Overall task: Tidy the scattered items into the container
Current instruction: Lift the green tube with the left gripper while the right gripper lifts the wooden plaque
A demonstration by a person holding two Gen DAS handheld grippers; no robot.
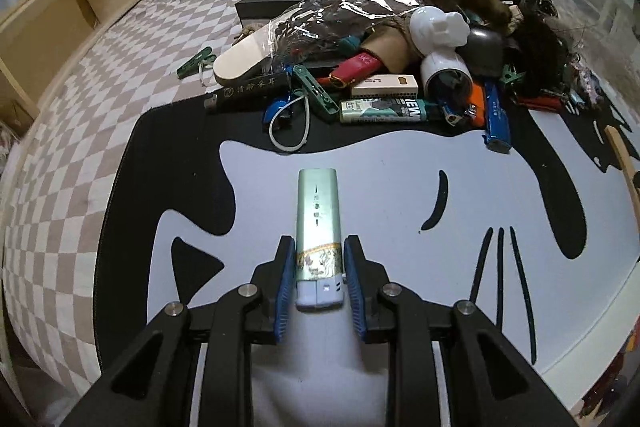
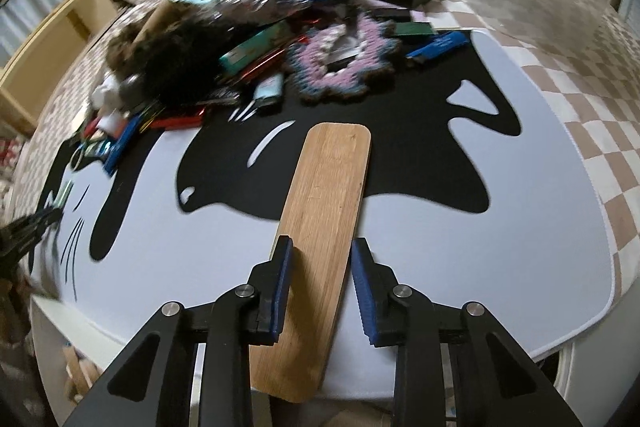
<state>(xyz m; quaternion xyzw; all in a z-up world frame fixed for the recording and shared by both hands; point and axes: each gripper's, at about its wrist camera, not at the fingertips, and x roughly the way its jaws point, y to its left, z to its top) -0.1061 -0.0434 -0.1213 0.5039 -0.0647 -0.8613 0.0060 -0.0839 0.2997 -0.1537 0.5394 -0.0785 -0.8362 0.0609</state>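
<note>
Between the left gripper's (image 1: 318, 267) blue pads sits a pale green lighter (image 1: 318, 223), its white cap end nearest the lens; the pads flank it closely, but a sliver of gap shows on each side, so I cannot tell whether it is gripped. Likewise the right gripper (image 2: 322, 259) straddles a wooden paddle (image 2: 320, 227): its left pad looks to touch, its right pad stands just clear. Both items hang over the black-and-white mat (image 1: 400, 195), with the clutter pile (image 1: 380, 39) well beyond. No container shows in either view. Judging by this, the carrying step is in hand; next comes finding the container and releasing over it.
</note>
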